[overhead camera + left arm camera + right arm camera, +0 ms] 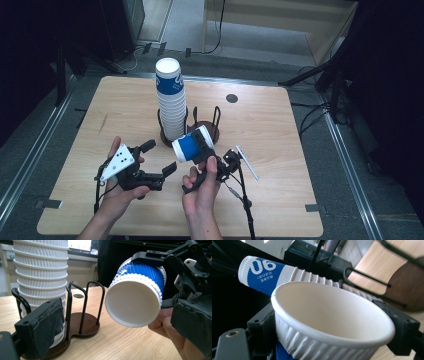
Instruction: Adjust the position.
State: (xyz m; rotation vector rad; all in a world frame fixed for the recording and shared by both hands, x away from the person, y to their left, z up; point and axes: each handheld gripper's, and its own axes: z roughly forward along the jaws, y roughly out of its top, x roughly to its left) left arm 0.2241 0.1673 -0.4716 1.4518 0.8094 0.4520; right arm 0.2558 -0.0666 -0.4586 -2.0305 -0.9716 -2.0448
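Centre frame: right tool (200,148) is gripping a blue paper cup (189,145) beside the cup stack (170,97); lower left, left tool (159,159) is gaping open.

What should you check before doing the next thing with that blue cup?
1. Right gripper holding the blue and white paper cup: ok, a jaw presses on each side of it in the right gripper view.
2. Cup lifted off the table: ok, it is tilted in the air.
3. Left gripper free to help: ok, its jaws stand open with nothing in them.
4. Stack of cups steady: ok, it stands upright in the holder.
5. Free slot in the black wire cup holder: ok, the right slot holds nothing.
6. Cup uncrushed: cannot tell for the sides under the jaws; the rim looks round.
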